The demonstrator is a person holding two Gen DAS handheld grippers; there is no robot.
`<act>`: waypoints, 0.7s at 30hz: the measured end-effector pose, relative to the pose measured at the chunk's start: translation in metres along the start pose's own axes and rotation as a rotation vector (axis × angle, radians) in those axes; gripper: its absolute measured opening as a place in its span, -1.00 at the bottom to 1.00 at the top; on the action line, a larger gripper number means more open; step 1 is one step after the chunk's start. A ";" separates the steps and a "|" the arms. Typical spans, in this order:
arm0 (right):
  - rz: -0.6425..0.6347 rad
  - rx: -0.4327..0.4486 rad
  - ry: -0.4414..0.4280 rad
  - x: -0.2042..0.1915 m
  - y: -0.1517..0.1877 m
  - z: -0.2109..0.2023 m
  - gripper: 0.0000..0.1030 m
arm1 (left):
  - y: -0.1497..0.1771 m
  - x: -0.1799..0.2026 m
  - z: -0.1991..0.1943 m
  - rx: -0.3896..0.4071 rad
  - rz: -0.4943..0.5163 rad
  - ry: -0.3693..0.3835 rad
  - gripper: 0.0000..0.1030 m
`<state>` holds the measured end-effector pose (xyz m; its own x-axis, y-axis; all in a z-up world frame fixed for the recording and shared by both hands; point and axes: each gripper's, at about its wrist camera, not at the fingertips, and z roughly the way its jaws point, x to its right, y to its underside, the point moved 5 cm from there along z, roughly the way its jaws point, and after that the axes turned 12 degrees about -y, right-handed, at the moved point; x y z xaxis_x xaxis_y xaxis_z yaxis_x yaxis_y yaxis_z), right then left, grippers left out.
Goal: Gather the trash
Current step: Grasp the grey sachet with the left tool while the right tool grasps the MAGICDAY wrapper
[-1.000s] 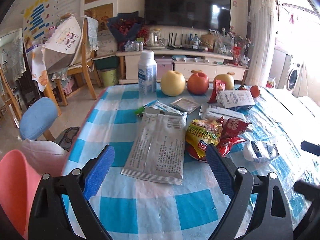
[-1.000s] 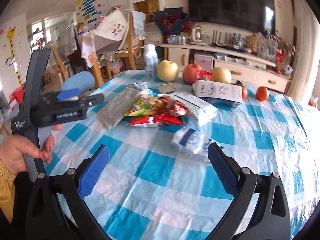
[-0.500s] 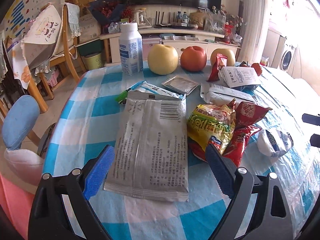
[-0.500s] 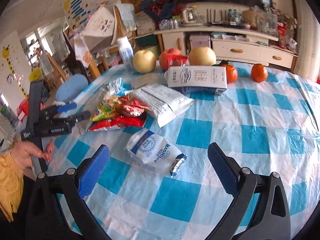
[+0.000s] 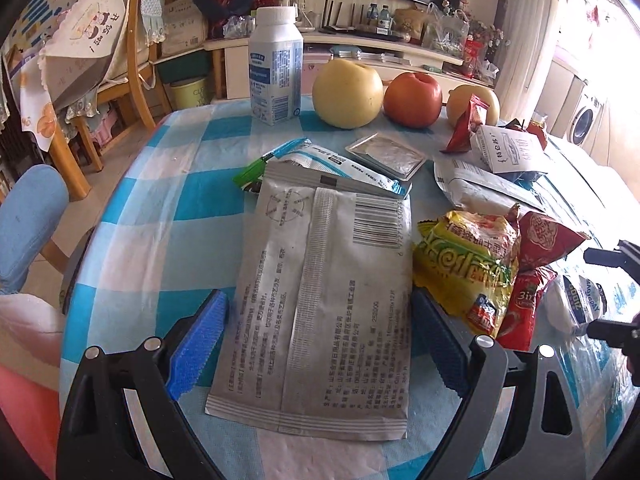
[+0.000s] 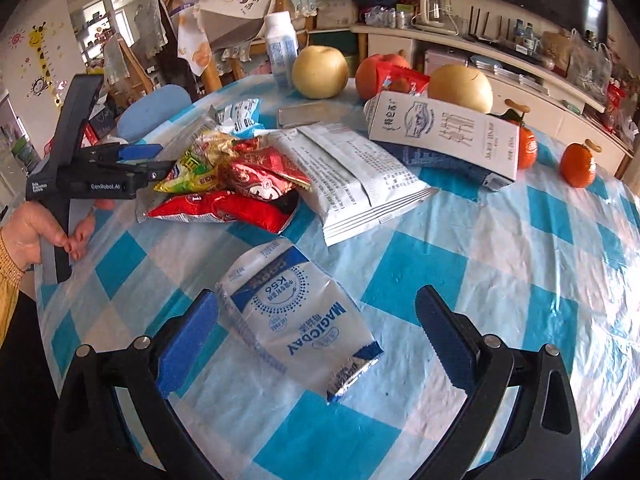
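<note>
A flat grey packet (image 5: pixel 320 304) lies on the blue-checked tablecloth, its near end between the wide-apart pads of my open left gripper (image 5: pixel 320 340), which hovers over it. To its right are a yellow snack wrapper (image 5: pixel 468 264) and red wrappers (image 5: pixel 532 280). In the right wrist view a white and blue MAGICDAY wrapper (image 6: pixel 296 320) lies crumpled between the spread fingers of my open right gripper (image 6: pixel 316 336). Nothing is pressed by either pair of pads. The left gripper (image 6: pixel 140 160), held by a hand (image 6: pixel 36 228), shows at the left of that view beside the yellow wrapper (image 6: pixel 196 164).
At the far side stand a white bottle (image 5: pixel 276 68), two yellow pears (image 5: pixel 346 92), a red apple (image 5: pixel 414 98), a milk carton (image 6: pixel 444 132), white packets (image 6: pixel 352 180) and tangerines (image 6: pixel 578 164). A foil sachet (image 5: pixel 386 156) lies mid-table. Chairs (image 5: pixel 28 216) stand left of the table edge.
Both grippers came forward and down over the table. The grey packet now lies between the left fingers and the MAGICDAY wrapper between the right fingers. Both stayed open.
</note>
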<state>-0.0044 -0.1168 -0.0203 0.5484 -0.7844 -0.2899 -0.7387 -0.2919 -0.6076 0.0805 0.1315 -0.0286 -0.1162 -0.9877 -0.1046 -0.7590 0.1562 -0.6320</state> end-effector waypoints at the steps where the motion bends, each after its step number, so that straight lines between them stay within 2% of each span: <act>1: -0.001 -0.007 -0.007 0.000 0.000 0.002 0.92 | -0.001 0.000 0.001 -0.001 -0.002 0.001 0.78; 8: -0.017 -0.041 -0.026 -0.006 0.002 0.010 0.92 | -0.005 0.002 0.006 -0.011 -0.028 -0.017 0.78; 21: -0.053 -0.054 -0.004 -0.014 0.002 0.013 0.92 | -0.004 0.003 0.008 -0.045 -0.065 -0.023 0.78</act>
<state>-0.0082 -0.0996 -0.0265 0.5892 -0.7645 -0.2615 -0.7285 -0.3627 -0.5811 0.0880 0.1280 -0.0327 -0.0519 -0.9952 -0.0824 -0.7926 0.0913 -0.6028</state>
